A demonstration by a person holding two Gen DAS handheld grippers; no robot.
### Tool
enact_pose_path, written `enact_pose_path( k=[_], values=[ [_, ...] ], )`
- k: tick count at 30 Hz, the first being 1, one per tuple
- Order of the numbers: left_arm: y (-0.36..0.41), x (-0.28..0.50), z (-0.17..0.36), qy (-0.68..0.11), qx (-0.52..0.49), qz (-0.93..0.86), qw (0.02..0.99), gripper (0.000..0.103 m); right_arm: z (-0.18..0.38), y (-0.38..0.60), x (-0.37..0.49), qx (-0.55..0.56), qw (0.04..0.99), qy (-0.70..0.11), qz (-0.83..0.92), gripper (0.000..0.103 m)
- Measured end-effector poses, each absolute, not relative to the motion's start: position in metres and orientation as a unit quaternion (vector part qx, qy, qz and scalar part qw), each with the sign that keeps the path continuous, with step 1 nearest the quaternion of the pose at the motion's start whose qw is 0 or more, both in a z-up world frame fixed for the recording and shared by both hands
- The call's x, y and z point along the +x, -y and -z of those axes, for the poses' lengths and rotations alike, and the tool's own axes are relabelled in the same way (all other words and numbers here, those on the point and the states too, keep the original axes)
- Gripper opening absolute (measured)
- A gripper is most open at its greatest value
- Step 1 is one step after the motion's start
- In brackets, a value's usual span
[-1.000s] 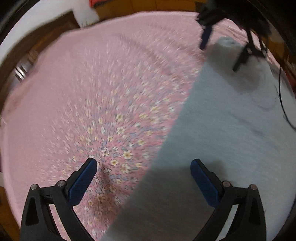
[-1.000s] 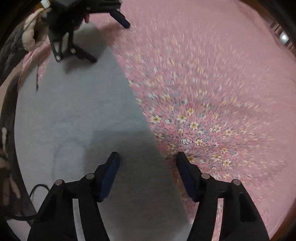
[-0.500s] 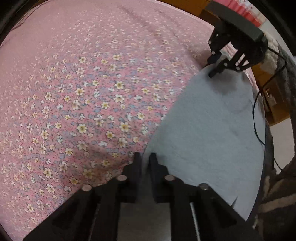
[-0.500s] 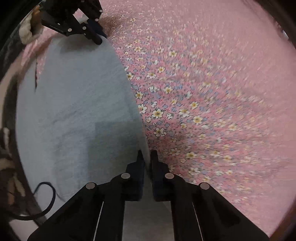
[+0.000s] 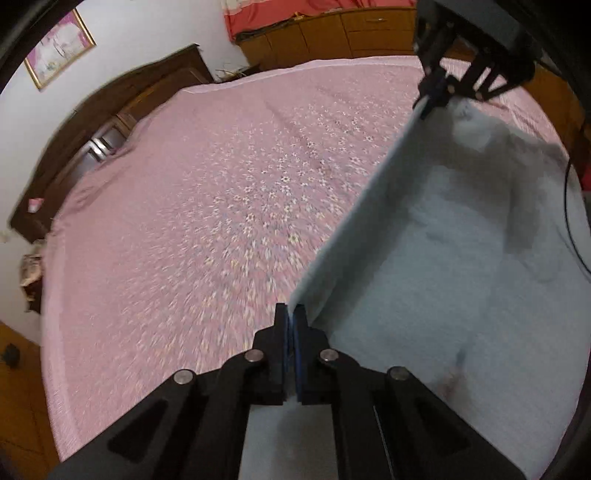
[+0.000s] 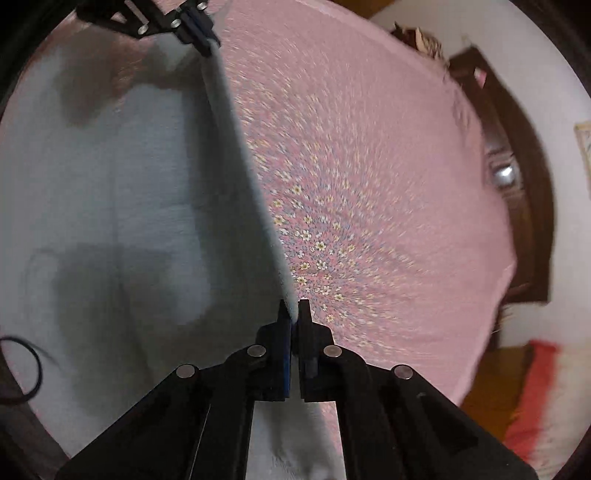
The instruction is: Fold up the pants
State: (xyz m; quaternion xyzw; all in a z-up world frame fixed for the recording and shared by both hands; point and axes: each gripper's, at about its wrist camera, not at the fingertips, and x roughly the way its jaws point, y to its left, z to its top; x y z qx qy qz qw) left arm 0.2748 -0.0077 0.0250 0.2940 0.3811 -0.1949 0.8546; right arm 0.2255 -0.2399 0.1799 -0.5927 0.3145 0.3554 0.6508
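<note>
Pants point(image 5: 443, 258): light grey, spread on the bed point(image 5: 221, 184); from the left wrist view filling the 3 o'clock side, from the right wrist view the 9 o'clock side.
Left hand-held gripper point(image 5: 290, 321): clamped tight on the pants' long edge, cloth pinched between the blue pads at 6 o'clock.
Right hand-held gripper point(image 6: 294, 321): likewise closed on the same edge, cloth caught between the pads; seen from the left view up at 1 o'clock point(image 5: 432, 99).
Held edge point(image 5: 354, 206): lifted off the bed, stretched taut and straight between both grips, running 6 to 1 o'clock in the left view; cloth sagging away below it toward 3 o'clock.
Open room: wide stretch of pink floral bedspread point(image 6: 369, 184) beyond the lifted edge, flat and bare, toward 9 to 12 o'clock in the left view.
Bed edges: dark wooden headboard point(image 5: 92, 122) at 10 o'clock; foot side meeting wooden cabinets point(image 5: 351, 33) at 12 o'clock.
Surroundings: framed picture point(image 5: 55, 48) on the wall at 11 o'clock; red cloth point(image 5: 295, 11) atop the cabinets; black cable point(image 5: 572, 221) along the pants' far side at 3 o'clock.
Blur: bedspread pattern smeared.
</note>
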Motion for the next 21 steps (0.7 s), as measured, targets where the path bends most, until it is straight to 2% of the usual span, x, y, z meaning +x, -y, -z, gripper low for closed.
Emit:
enact_pose_path(
  k=[8, 16, 21],
  values=[
    [0.022, 0.190, -0.047, -0.349, 0.317, 0.139, 0.871, 0.002, -0.184, 0.253, 0.126, -0.644, 0.662, -0.228, -0.308, 0.003],
    [0.058, 0.108, -0.070, -0.337, 0.329, 0.129, 0.873, 0.002, -0.185, 0.271, 0.050, -0.640, 0.687, -0.199, -0.282, 0.003],
    [0.065, 0.061, -0.060, -0.343, 0.331, 0.131, 0.869, 0.002, -0.169, 0.281, 0.018, -0.646, 0.691, -0.172, -0.275, 0.003]
  ],
)
